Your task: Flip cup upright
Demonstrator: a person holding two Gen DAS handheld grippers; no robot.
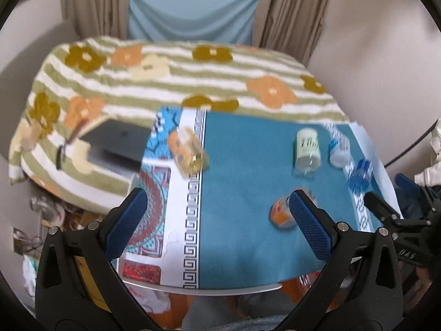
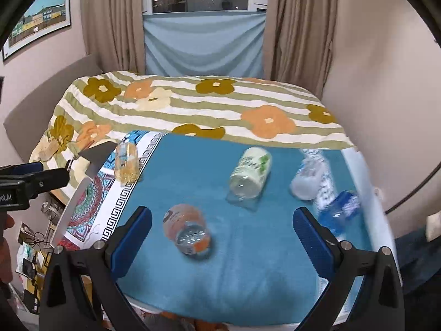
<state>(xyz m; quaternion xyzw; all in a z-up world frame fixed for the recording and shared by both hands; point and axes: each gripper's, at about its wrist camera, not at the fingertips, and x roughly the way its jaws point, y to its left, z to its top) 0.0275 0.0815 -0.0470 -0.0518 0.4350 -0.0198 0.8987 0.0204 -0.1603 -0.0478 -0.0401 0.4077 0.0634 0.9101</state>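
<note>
On the teal cloth (image 2: 248, 262) five cups lie on their sides, none stood up yet; nearest me is the orange cup (image 2: 187, 231). My left gripper (image 1: 220, 223) and right gripper (image 2: 223, 237) both hang spread wide, holding nothing, so every flip remains

Soft even indoor light; motion blur throughout; fisheye bending, dark vignette at corners.
</note>
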